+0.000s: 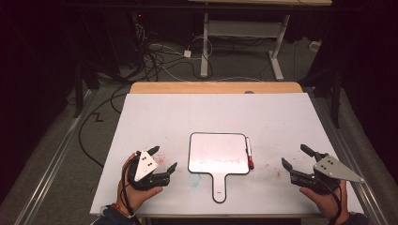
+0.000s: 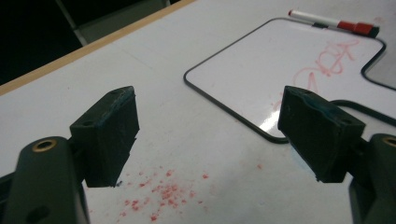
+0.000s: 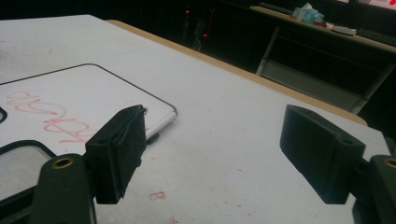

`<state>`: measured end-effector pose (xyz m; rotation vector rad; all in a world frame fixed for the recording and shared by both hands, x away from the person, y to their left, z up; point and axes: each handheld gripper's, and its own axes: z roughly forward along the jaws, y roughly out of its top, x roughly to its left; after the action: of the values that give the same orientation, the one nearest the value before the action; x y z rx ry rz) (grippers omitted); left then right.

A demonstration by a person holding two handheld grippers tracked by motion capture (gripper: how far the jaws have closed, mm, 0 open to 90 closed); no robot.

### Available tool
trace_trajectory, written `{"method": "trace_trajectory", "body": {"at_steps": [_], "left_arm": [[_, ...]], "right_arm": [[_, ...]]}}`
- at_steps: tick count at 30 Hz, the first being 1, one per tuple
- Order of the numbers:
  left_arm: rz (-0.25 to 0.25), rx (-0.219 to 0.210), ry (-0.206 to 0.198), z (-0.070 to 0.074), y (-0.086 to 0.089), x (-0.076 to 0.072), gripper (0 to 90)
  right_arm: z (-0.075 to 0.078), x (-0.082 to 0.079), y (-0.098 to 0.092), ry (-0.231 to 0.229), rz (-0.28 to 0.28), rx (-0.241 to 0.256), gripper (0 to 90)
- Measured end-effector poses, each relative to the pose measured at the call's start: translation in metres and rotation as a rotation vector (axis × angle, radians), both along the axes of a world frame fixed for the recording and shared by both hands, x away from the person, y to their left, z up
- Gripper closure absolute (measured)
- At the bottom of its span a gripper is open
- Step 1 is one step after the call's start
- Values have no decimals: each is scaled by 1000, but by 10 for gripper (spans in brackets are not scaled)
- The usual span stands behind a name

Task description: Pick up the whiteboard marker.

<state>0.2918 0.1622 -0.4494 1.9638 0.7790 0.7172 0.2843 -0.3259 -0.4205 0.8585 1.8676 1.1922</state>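
A small white handled whiteboard with faint red writing lies flat at the table's middle. A marker with a red cap lies along its right edge. My left gripper rests open on the table just left of the board, holding nothing. My right gripper stands open to the right of the marker, also holding nothing. In the left gripper view the board and marker lie beyond the spread jaws of the left gripper. In the right gripper view the board sits left of the right gripper, with the marker partly behind one jaw.
The white table top has a wooden far edge. Red specks mark the surface near my left gripper. Cables and a desk frame stand on the floor beyond.
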Motion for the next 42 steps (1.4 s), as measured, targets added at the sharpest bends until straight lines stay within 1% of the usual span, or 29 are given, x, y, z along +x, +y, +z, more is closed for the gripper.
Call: {"method": "trace_trajectory", "body": {"at_steps": [1, 2, 3, 5, 10, 11, 12, 13, 14, 16, 18, 22, 23, 24, 25, 26, 27, 28, 29, 32, 33, 34, 36, 37, 38, 39, 40, 41, 42], "left_arm": [[-10, 0, 5, -1, -2, 1, 194], [-17, 6, 7, -2, -3, 2, 194], [-22, 7, 24, -3, -5, 1, 194], [-43, 9, 36, -4, -6, 2, 194], [-49, 29, 50, -7, -5, 2, 194], [-45, 24, 55, -7, -4, 2, 194], [-41, 24, 57, -7, -3, 2, 194], [-42, 19, 61, -8, -3, 2, 194], [-41, 22, 62, -8, -3, 2, 194], [-38, 30, 65, -9, -3, 2, 196], [-36, 34, 71, -10, -1, 3, 196], [-23, 29, 76, -10, 0, 2, 197], [-22, 30, 76, -10, -1, 1, 197], [-23, 36, 76, -11, -1, 1, 195], [-17, 42, 73, -11, -1, 0, 194], [-17, 44, 73, -11, -2, -1, 194], [-15, 43, 71, -12, -2, -1, 194], [-13, 40, 69, -12, -1, -2, 194], [-14, 39, 71, -11, -1, -2, 194], [-10, 41, 73, -12, 0, -3, 194], [-7, 44, 75, -13, 0, -3, 194], [-1, 49, 74, -13, 0, -3, 194], [-2, 53, 77, -13, 0, -3, 194], [-3, 57, 76, -14, -1, -3, 194], [-4, 59, 76, -14, -1, -3, 194], [-8, 60, 77, -14, -1, -3, 194], [-10, 62, 78, -15, -2, -2, 194], [-12, 63, 82, -15, -2, -2, 194], [-14, 59, 87, -15, -2, -2, 194]], "right_arm": [[-1, 1, 0, 18, 21, 19, 249], [-1, 1, 0, 18, 21, 19, 249], [-1, 0, 1, 19, 19, 23, 252], [-2, 0, 1, 17, 31, 13, 254], [-2, 2, 3, 22, 25, -1, 259], [-4, 3, 4, 49, 39, -8, 255], [-4, 3, 4, 49, 39, -8, 255], [-5, 4, 5, 58, 37, -14, 255], [-5, 5, 5, 75, 50, -12, 254], [-6, 8, 5, 95, 53, -12, 253], [-7, 13, 6, 120, 78, -3, 260], [-9, 25, 11, 185, 101, -5, 298], [-10, 29, 12, 201, 107, -6, 323], [-11, 35, 16, 227, 97, -14, 333], [-11, 39, 18, 247, 102, -12, 335], [-11, 39, 18, 247, 102, -12, 335], [-12, 43, 21, 264, 103, -11, 344], [-12, 50, 26, 301, 112, -8, 348], [-12, 50, 26, 301, 112, -8, 348], [-12, 62, 35, 351, 127, -7, 368], [-11, 68, 38, 369, 133, 2, 375], [-11, 74, 41, 403, 142, 6, 381], [-13, 87, 47, 453, 132, 18, 384], [-15, 94, 50, 486, 145, 23, 400], [-16, 102, 53, 523, 137, 23, 412], [-17, 107, 55, 532, 127, 31, 413], [-19, 119, 59, 595, 133, 61, 418], [-21, 124, 61, 608, 123, 76, 425], [-21, 124, 61, 608, 123, 76, 425]]}}
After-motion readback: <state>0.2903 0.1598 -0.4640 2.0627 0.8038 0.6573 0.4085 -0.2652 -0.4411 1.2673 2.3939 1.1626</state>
